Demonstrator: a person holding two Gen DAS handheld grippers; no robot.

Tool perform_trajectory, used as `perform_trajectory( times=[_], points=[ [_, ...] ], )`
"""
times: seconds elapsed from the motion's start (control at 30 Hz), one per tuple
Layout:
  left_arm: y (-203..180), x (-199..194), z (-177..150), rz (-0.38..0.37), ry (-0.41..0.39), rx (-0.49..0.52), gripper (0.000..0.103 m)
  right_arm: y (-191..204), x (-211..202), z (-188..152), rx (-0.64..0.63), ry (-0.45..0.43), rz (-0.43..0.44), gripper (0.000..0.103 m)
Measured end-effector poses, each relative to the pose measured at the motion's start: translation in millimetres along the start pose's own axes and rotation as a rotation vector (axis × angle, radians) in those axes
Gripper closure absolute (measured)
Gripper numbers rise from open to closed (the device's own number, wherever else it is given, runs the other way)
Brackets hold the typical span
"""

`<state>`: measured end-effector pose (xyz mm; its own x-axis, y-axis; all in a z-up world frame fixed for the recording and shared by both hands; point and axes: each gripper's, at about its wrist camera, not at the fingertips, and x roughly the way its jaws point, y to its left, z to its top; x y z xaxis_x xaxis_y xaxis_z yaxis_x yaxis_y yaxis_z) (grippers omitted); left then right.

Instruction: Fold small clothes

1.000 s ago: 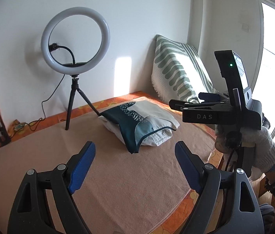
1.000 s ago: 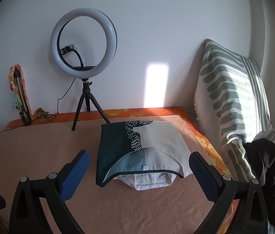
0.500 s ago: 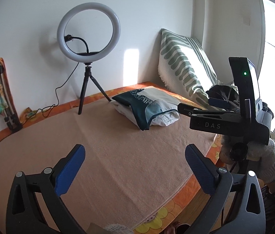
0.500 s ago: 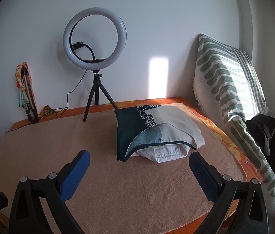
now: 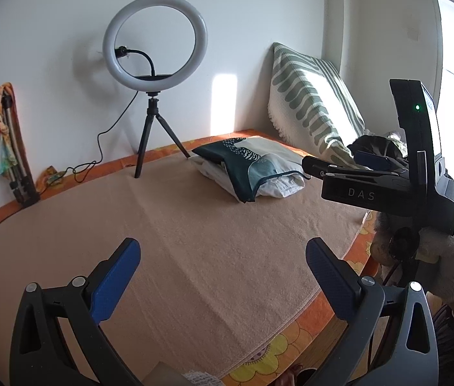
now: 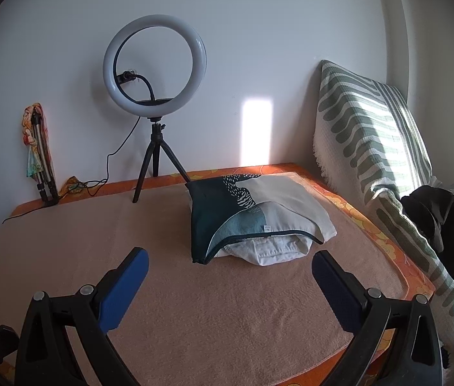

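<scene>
Folded clothes pile [image 6: 252, 222] sits on the peach blanket [image 6: 195, 305] toward the far right of the bed, teal-n-white printed piece on top, plain white garment under it. Long side runs roughly across the right cam's view.

Right tongs [image 6: 230, 289] are nearer imo, pile's dead ahead and just past the tips, jaws wide, nothing in em.

Left tongs [image 5: 223, 283] are well apart from it, pile's up and to the right. Jaws just finished opening, also empty.

Ring light [image 6: 154, 67] stands just left of the pile, near the wall.

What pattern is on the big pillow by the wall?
Green wavy stripes on white on the pillow, clearest in the right wrist view.
</scene>
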<state>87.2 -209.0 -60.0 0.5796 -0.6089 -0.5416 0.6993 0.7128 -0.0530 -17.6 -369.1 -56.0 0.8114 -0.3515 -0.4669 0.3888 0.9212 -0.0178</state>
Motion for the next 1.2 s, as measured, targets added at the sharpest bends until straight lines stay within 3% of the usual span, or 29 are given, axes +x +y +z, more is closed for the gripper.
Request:
perform_trajectory(
  times=[1.2],
  points=[
    [10.2, -9.5, 1.7, 0.020, -0.016, -0.009, 0.001, 12.9, 0.9, -1.6, -0.015, 0.000, 0.015, 0.000]
  ],
)
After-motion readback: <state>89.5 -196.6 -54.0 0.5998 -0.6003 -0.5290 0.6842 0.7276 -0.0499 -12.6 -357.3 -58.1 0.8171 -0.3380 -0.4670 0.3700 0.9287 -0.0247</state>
